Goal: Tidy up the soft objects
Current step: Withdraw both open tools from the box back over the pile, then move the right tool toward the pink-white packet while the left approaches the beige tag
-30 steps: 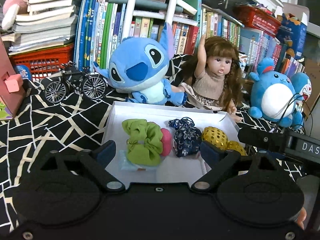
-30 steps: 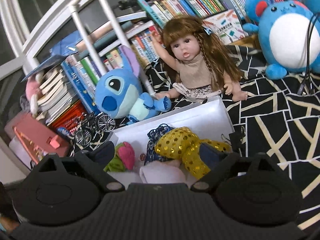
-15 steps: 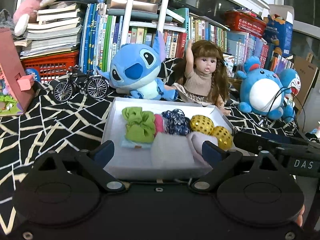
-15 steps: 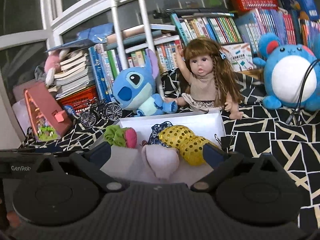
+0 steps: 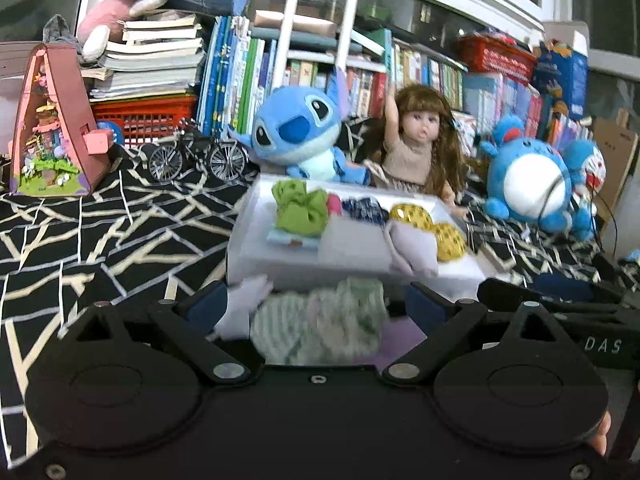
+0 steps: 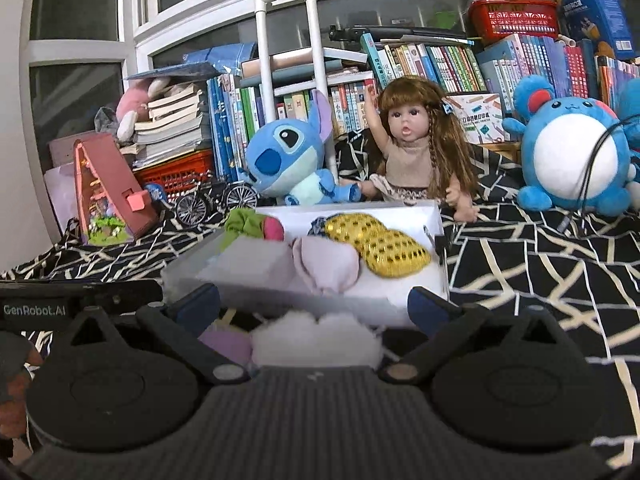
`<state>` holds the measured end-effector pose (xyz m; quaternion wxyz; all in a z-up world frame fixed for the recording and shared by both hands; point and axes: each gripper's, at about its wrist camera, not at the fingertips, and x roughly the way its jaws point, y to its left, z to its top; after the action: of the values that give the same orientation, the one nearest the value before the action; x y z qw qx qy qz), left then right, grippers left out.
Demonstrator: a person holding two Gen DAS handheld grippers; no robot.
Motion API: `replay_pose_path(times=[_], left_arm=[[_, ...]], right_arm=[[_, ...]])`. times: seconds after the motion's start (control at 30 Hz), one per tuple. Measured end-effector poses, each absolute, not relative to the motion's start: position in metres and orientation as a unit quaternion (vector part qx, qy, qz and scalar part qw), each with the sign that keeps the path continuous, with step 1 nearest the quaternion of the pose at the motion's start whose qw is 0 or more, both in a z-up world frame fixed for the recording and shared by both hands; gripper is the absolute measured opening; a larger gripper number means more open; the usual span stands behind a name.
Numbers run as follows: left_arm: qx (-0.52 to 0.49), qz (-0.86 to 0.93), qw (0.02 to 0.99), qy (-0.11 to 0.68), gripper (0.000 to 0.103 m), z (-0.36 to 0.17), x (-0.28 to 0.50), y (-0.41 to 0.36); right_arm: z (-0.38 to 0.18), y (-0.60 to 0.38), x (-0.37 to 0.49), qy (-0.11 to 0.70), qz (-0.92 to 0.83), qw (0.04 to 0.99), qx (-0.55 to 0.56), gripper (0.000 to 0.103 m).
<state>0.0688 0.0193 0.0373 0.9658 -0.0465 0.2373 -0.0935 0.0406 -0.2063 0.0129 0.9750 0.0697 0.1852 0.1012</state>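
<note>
As both tools drew back from the white box (image 5: 256, 264), a loose heap of soft items came into view in front of it: a green-striped cloth (image 5: 320, 330) between the wide-open left tool (image 5: 316, 304), a white fluffy piece (image 6: 316, 340) between the right tool (image 6: 314, 306), whose jaws had just been opening, gripping nothing. The box already held scrunchies and pouches, so more sorting likely remained on the patterned tabletop (image 5: 100, 236).

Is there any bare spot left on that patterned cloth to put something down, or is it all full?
Yes: the patterned cloth lies bare left of the white box, in front of the toy bicycle, and again right of the box, before the round blue plush. The box itself and the strip along the books, holding the Stitch plush and doll, are crowded.
</note>
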Motion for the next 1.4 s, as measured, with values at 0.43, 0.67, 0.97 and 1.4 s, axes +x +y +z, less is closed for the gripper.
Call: replay_pose_path(times=[0.43, 0.67, 0.97, 1.4], left_arm=[[-0.011, -0.121, 0.956, 0.267, 0.096, 0.015, 0.013, 0.015], [-0.003, -0.138, 0.946, 0.293, 0.096, 0.012, -0.006, 0.021], [0.025, -0.158, 0.936, 0.313, 0.096, 0.003, -0.019, 0.012], [0.041, -0.167, 0.934, 0.313, 0.096, -0.005, -0.017, -0.009]], right_arm=[[-0.004, -0.193, -0.020, 0.174, 0.115, 0.978, 0.018, 0.103], [-0.013, -0.190, -0.043, 0.194, 0.119, 0.974, -0.020, 0.103], [-0.024, -0.183, -0.054, 0.216, 0.155, 0.962, -0.057, 0.103], [-0.032, -0.191, -0.041, 0.228, 0.077, 0.968, -0.072, 0.103]])
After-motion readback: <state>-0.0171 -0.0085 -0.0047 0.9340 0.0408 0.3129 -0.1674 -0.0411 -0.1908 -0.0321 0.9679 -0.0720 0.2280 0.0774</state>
